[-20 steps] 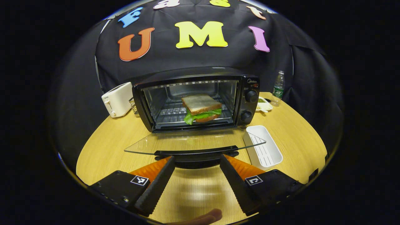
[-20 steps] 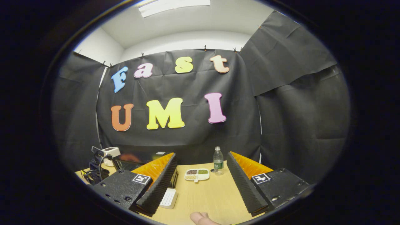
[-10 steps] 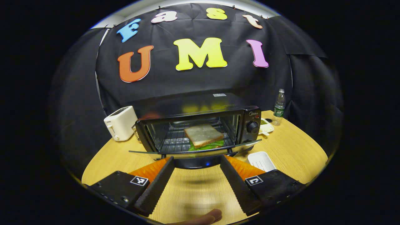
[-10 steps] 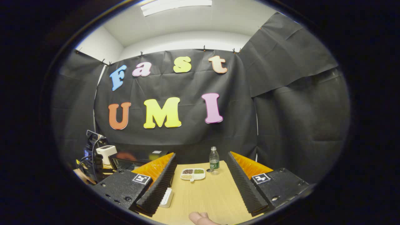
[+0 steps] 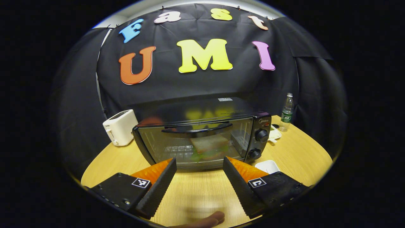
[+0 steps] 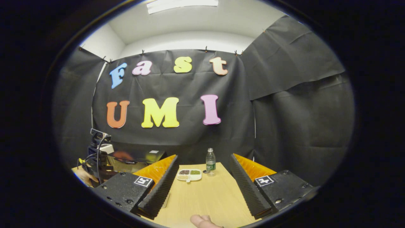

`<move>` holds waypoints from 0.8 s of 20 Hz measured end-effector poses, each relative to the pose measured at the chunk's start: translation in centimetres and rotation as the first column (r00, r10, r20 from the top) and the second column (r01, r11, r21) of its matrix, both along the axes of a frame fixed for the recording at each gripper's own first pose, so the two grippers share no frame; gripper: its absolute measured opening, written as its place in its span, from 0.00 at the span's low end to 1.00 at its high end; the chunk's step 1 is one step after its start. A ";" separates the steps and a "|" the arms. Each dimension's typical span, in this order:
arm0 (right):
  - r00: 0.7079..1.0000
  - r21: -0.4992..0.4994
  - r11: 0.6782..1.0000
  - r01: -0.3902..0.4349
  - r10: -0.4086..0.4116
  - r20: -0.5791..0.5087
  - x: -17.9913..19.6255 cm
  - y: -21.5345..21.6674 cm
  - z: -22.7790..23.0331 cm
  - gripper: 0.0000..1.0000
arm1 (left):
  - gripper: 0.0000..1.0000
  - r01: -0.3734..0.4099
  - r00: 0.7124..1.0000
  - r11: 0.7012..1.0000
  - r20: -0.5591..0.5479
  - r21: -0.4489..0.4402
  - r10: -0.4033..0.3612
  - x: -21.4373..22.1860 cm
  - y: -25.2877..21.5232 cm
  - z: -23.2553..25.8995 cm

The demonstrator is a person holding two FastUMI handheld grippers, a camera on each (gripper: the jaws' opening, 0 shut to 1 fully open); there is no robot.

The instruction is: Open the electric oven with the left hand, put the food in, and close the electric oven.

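Nearby, toaster (image 5: 119,127) left of oven (image 5: 202,136).

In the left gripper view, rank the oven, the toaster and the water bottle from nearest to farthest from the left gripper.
1. Oven: straight ahead of the left gripper, door closed.
2. Toaster: back left, beside the oven.
3. Water bottle: far right, by the wall; not much farther than the toaster.

Light came from a ceiling panel (image 6: 183,5) at twelve o'clock in the right gripper view, bright and slightly blown out. The electric oven (image 5: 202,139) top carried soft coloured glare in the left gripper view. The wooden table (image 5: 202,193) was evenly lit. Straight lines bowed toward the edges; a blurred smear lay at six o'clock.
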State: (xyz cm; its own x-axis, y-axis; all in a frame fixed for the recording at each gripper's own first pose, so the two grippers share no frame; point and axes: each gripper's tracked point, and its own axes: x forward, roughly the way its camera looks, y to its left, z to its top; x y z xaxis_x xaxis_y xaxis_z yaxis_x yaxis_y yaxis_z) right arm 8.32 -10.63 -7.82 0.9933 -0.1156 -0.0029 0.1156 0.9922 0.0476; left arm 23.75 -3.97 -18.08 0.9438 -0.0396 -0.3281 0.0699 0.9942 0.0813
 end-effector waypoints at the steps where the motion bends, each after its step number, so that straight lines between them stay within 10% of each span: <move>1: 1.000 -0.002 1.000 -0.001 0.001 0.001 -0.2 0.2 0.1 1.00 | 0.97 0.000 1.000 1.000 0.009 -0.007 0.000 -0.4 0.1 0.5; 16: 0.994 0.006 0.998 -0.062 0.061 0.085 -7.0 3.5 4.6 1.00 | 0.96 -0.024 0.961 0.996 0.274 -0.082 0.045 -16.7 1.5 16.0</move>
